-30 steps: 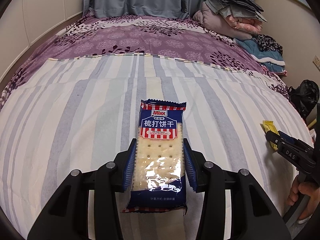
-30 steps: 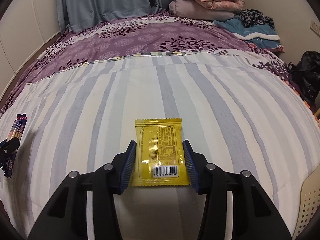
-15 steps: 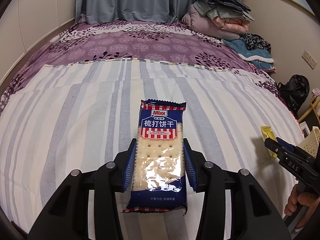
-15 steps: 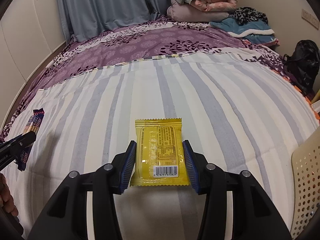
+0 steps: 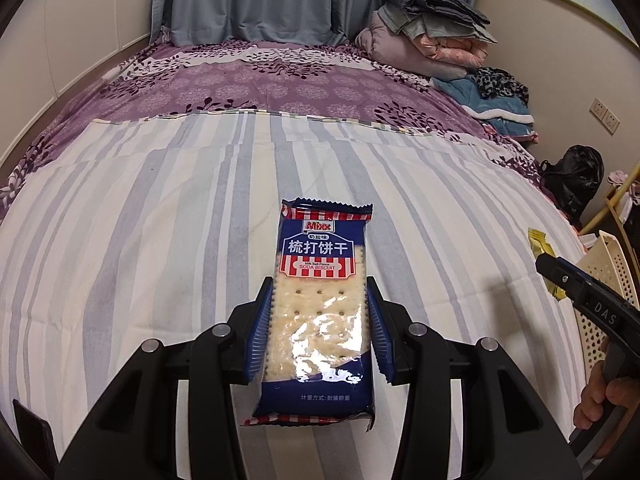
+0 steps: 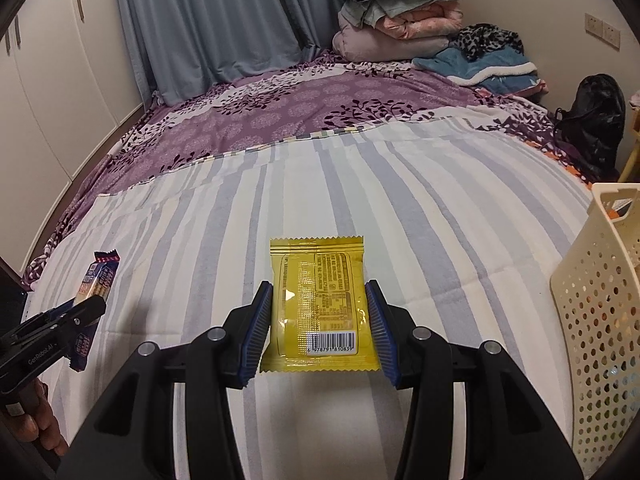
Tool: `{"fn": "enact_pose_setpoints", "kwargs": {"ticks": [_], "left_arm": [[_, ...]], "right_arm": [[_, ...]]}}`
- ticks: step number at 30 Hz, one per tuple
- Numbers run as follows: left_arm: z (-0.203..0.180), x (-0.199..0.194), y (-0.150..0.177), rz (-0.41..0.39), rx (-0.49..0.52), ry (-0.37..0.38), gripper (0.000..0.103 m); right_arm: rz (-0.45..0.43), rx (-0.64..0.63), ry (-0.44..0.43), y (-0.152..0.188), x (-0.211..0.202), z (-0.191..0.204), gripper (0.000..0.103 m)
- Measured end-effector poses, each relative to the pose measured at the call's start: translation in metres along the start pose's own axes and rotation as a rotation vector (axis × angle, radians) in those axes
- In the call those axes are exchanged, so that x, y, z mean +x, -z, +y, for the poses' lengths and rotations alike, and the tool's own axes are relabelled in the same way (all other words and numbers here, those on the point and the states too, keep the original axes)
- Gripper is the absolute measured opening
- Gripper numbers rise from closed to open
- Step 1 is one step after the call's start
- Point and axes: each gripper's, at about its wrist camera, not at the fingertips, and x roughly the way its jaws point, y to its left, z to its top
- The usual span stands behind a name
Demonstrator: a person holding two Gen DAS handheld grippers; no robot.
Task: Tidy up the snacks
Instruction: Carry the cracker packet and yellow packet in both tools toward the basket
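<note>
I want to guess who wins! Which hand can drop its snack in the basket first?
Probably the right. The right gripper holding the yellow packet has the cream basket right beside it. The left gripper with the soda biscuit pack is farther away.

Two wrist views over bed (image 5: 160,240)

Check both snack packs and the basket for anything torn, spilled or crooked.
Nothing stands out. The soda biscuit pack sits straight in the left gripper, sealed. The yellow packet is held squarely by the right gripper, back side up. The cream basket stands upright.
</note>
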Motion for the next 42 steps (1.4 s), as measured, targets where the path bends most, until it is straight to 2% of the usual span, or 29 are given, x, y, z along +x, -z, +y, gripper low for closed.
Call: {"fn": "enact_pose_setpoints", "kwargs": {"ticks": [20,42], "left_arm": [[-0.046,-0.056,0.009,-0.065,0.086,0.039,0.045],[-0.144,-0.075,0.024,-0.062,0.261,0.138,0.045]], "right_arm": [[-0.112,0.058,0.008,0.016,-0.077,-0.035,0.047],[-0.215,0.237,0.155,0.056,-0.156,-0.155,0.047]]}}
